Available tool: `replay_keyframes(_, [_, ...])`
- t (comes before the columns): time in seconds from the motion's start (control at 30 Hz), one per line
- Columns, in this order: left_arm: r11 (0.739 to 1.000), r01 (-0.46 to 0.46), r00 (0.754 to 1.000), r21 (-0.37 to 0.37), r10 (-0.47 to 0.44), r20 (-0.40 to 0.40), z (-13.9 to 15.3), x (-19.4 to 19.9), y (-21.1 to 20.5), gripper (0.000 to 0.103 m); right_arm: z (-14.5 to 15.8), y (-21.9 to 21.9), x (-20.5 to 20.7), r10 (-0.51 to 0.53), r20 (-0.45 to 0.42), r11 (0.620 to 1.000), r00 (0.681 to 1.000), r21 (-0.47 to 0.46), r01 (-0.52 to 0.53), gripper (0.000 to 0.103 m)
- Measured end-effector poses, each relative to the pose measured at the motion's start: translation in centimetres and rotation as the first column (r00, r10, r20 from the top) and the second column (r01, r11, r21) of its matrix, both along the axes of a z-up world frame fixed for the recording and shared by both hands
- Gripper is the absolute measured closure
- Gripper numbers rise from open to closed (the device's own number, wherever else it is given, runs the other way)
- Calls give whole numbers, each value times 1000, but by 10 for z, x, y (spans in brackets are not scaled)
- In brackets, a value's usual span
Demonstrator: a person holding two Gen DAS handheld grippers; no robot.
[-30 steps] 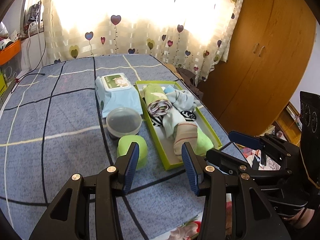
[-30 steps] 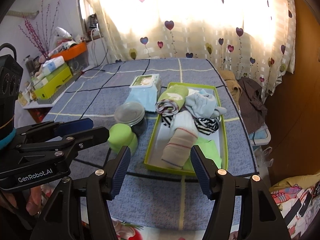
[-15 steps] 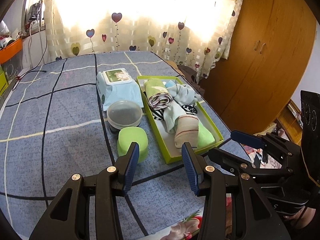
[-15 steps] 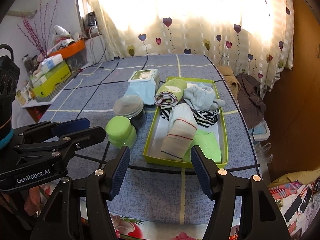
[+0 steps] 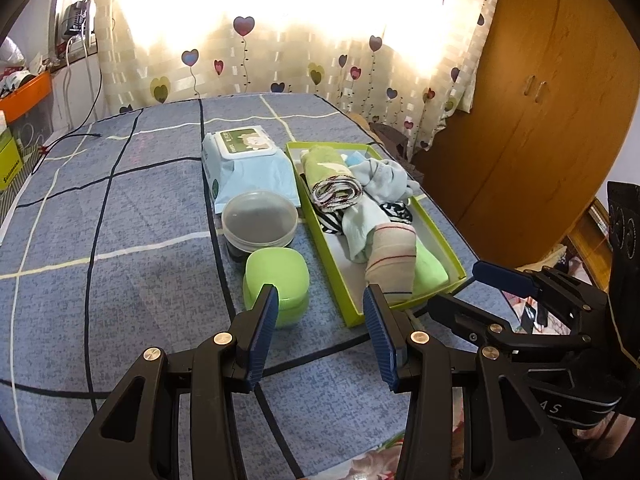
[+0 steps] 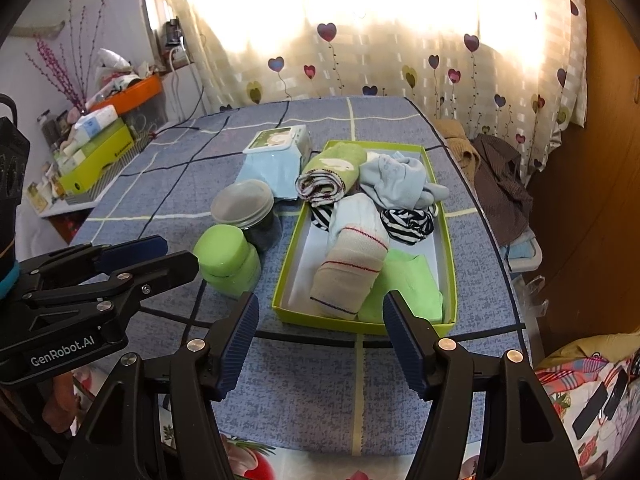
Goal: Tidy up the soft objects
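Now – socks (image 6: 352,268) in tray (image 6: 450,248), both grippers – empty

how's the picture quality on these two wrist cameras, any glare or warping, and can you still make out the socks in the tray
Left wrist view: the sunlit heart-print curtain is blown out to white; fisheye bends the brown wooden wardrobe. Right wrist view: same glare, dark vignetted corners. The rolled socks in the lime-green cardboard tray stay sharp and evenly lit in both, as do the open left gripper and right gripper.

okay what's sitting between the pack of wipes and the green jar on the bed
A clear round container with a translucent lid and dark contents stands between the wipes pack and the green jar. Both wrist views show it, the left most plainly.
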State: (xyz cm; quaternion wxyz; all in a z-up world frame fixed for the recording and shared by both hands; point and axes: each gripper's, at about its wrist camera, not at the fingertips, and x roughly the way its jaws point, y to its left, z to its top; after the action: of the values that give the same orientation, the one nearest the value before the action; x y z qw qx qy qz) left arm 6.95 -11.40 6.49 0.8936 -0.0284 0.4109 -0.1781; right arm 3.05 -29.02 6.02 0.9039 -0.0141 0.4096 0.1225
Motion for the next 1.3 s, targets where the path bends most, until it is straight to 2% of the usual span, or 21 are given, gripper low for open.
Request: replay_keyframes(1.3, [996,-23,1000,91,24,-7,-8,-4,-3,57,-4,5,2,6,3,1000,1000,-5,-6,33])
